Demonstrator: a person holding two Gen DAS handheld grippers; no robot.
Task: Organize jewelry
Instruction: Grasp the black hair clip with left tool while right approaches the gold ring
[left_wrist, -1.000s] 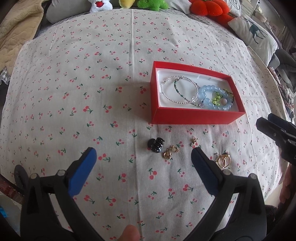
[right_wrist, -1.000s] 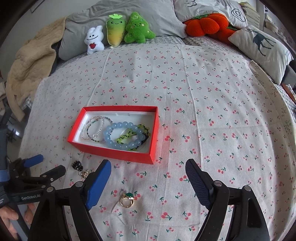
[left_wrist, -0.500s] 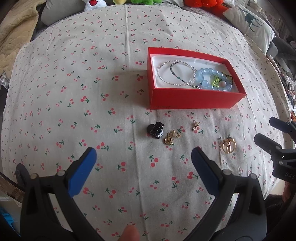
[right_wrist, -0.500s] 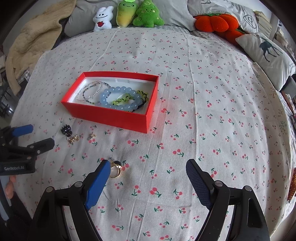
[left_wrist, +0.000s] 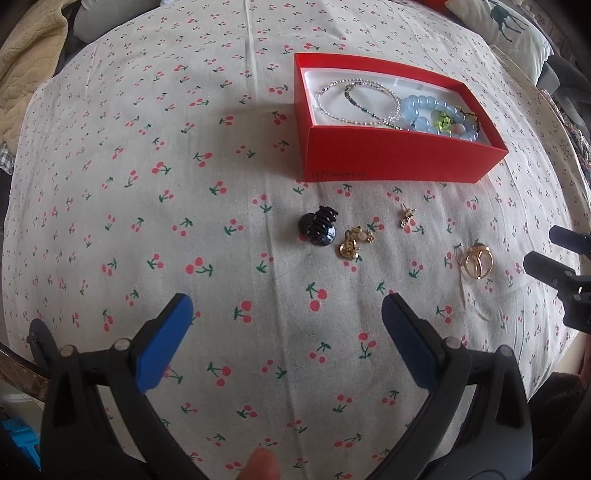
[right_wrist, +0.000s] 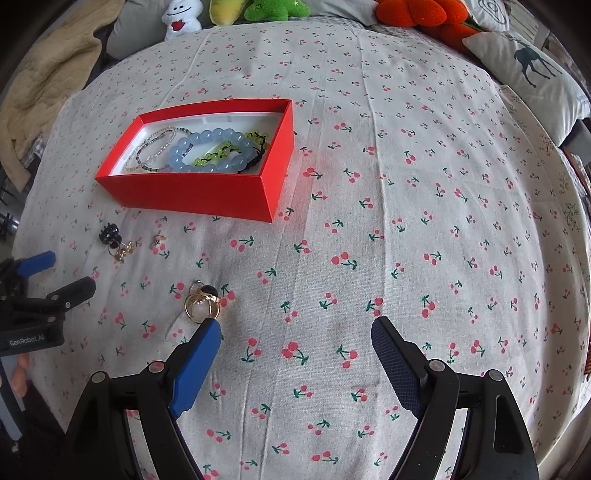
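Both hand-held grippers spread wide, nothing held: left hand-held gripper (left_wrist: 282, 314), right hand-held gripper (right_wrist: 295, 334).

Risks: gold rings (right_wrist: 202, 303) sit just beside right's blue finger, off-centre; a close here could flick them. Soft bed gives; small pcs may sink or snag.

Red box (right_wrist: 192, 192) w/ bracelets near; black clip (left_wrist: 318, 229), earrings (left_wrist: 354, 243) loose on cherry-print sheet (right_wrist: 406, 221). Plush toys, pillows behind.

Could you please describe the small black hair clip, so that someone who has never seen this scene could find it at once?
Find the red box of bracelets on the cherry-print cloth. On the cloth before its long front side lies a row of small loose pieces. The black hair clip is the one at the left end, beside the gold earrings: the only dark, glossy, toothed piece among gold ones.
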